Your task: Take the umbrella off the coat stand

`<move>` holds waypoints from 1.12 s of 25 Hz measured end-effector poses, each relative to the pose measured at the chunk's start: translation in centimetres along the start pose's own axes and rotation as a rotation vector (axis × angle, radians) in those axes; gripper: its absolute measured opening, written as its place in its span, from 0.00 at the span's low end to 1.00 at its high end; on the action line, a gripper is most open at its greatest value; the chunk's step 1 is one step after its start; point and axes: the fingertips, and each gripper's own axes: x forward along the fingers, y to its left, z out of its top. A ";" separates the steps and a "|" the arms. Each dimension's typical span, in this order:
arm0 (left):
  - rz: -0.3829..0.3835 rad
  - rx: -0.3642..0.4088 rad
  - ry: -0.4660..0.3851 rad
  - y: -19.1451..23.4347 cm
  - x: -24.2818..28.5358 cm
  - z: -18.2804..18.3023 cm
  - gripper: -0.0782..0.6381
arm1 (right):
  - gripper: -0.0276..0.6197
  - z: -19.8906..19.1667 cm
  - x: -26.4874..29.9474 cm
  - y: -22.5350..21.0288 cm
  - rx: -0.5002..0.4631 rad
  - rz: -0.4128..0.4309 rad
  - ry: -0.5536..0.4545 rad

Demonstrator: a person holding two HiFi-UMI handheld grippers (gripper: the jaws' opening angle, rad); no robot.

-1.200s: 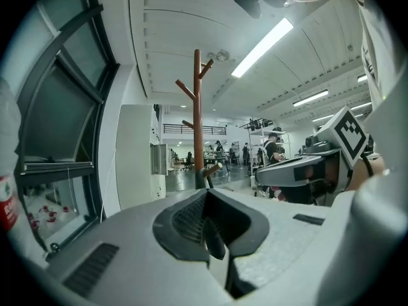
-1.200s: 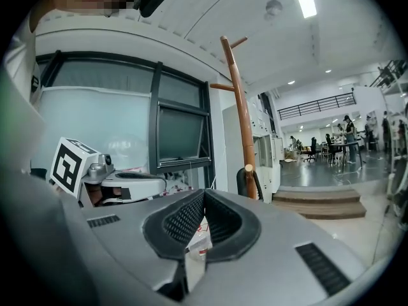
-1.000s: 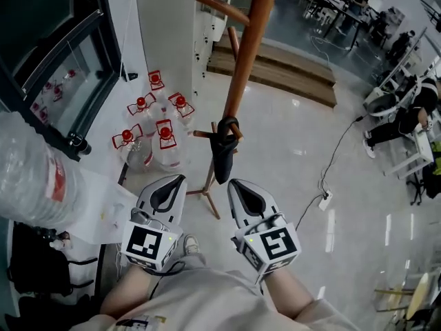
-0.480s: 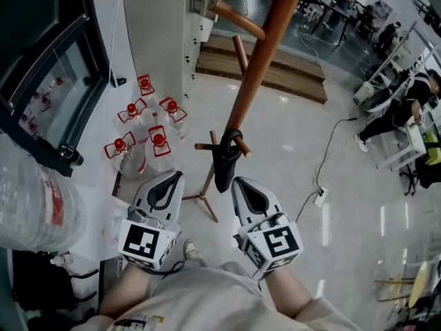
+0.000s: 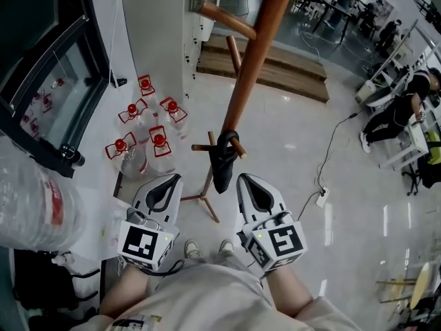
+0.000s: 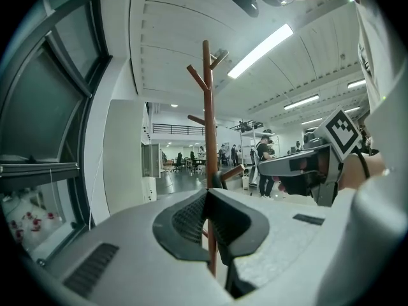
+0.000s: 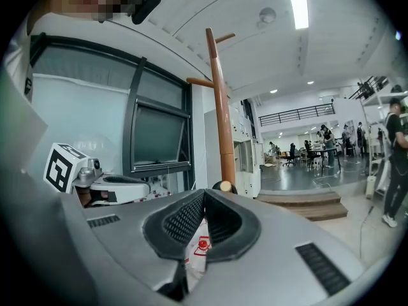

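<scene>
We're at the bottom of the head view with both grippers side by side, pointing up the frame; the left gripper (image 5: 177,178) has its jaws pressed together, nothing between them; the right gripper (image 5: 243,178) is the same, jaws closed and empty; between them and just above, at the centre of the frame, hangs the umbrella (image 5: 222,164), dark and folded, its loop over a short low peg (image 5: 238,145) of the coat stand (image 5: 253,50); neither gripper touches it; the stand's brown wooden pole runs from there to the top edge, leaning right in the picture, with more pegs near the top; to the left of the pole a cluster of clear bottles (image 5: 148,133) with red caps sits on the pale glossy floor (image 5: 289,164); a dark-framed window (image 5: 48,61) fills the upper left; a cable (image 5: 334,161) trails across the floor at right; in the upper right, people (image 5: 403,109) sit at desks; in both gripper views the pole rises straight above the closed jaws.
</scene>
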 end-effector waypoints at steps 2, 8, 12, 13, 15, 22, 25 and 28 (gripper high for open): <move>0.008 -0.002 0.009 -0.4 0.0 -0.1 0.12 | 0.05 -0.3 -0.2 -0.5 0.003 0.006 0.008; 0.017 0.004 0.025 -1.6 1.4 -0.2 0.12 | 0.05 -1.4 0.1 -1.8 0.000 0.038 0.047; 0.022 0.009 0.043 -2.4 2.6 -0.5 0.12 | 0.06 -1.9 0.3 -3.2 0.006 0.044 0.060; 0.023 0.013 0.051 -2.5 2.8 -0.7 0.12 | 0.06 -1.9 0.4 -3.5 0.008 0.048 0.060; 0.027 0.019 0.058 -2.8 3.4 -0.7 0.12 | 0.06 -1.9 0.7 -4.1 0.015 0.055 0.055; 0.052 0.030 0.061 -3.2 4.9 -0.2 0.12 | 0.27 -2.4 2.5 -5.5 0.010 0.098 0.074; 0.062 0.034 0.076 -3.1 5.4 -0.7 0.12 | 0.33 -2.9 3.0 -5.8 0.005 0.112 0.084; 0.072 0.028 0.089 -2.8 5.9 -1.2 0.12 | 0.42 -3.9 3.7 -6.2 -0.002 0.108 0.100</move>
